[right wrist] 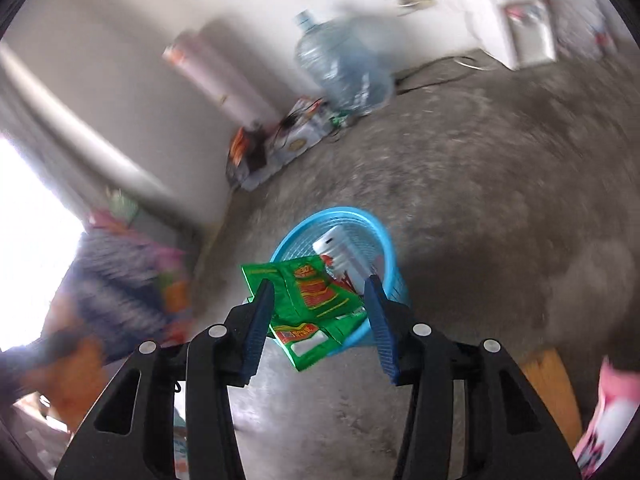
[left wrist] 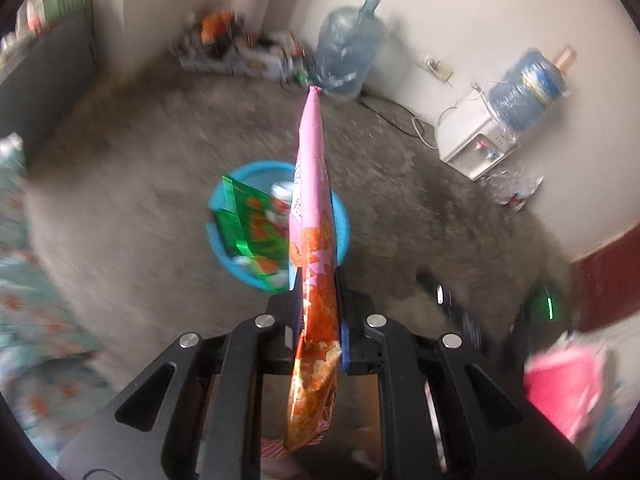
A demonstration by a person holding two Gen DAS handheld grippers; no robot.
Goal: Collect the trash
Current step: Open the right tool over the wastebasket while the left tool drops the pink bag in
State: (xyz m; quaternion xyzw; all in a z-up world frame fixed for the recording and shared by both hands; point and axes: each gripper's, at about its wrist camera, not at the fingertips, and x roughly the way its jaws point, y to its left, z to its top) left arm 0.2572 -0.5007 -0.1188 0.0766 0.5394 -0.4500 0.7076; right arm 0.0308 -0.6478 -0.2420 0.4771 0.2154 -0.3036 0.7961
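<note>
Near lens, L gripper [left wrist: 318,300]: jaws clamped tight on a pink-orange snack bag [left wrist: 314,216], held edge-on, pointing fwd above the floor.
R gripper [right wrist: 320,308]: jaws wide apart, nothing between them, aimed down at the bin.
Bin [right wrist: 384,240]: blue mesh basket on the concrete floor [right wrist: 480,184], just ahead of both grippers.
In bin: green wrapper [right wrist: 316,300] draped over near rim, half out; white-red pack [right wrist: 344,254] lying inside.
Far wall: water jug [left wrist: 348,56], dispenser [left wrist: 472,144]; blurred.
</note>
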